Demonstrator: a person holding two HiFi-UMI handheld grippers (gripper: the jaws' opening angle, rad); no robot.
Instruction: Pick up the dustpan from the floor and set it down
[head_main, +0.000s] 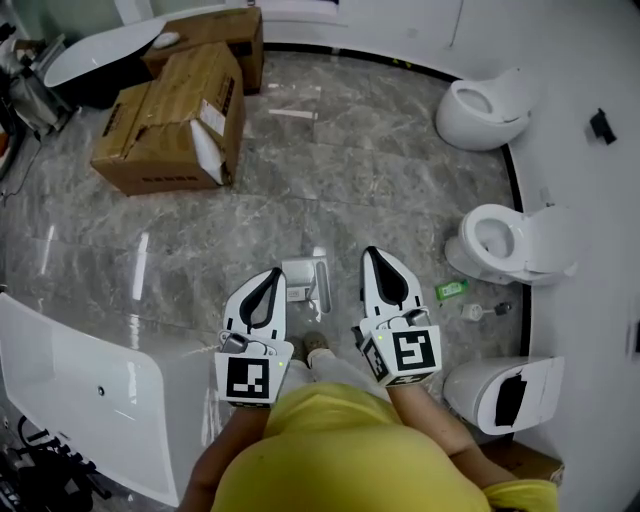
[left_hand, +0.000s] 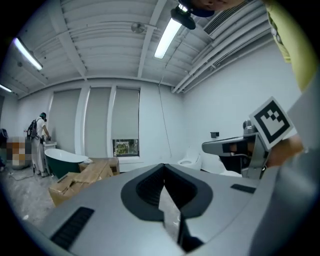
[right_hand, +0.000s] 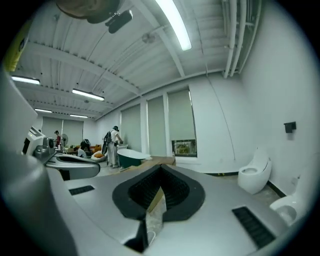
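1. The right tool (head_main: 372, 252) is clenched on nothing: in its own view the jaw tips meet with only air around them.
2. The left tool (head_main: 271, 272) is clenched too, and it is also empty.
3. Both are held about level, side by side before the person's body, probably idle because there is nothing to carry.
4. The dustpan (head_main: 305, 281) lies flat on the marble floor (head_main: 350, 170) between the tools, just ahead of a shoe (head_main: 316, 346). It looks already set down.
5. A toilet (head_main: 510, 240) stands to the right and cardboard boxes (head_main: 170, 130) lie far left, well apart from the dustpan.
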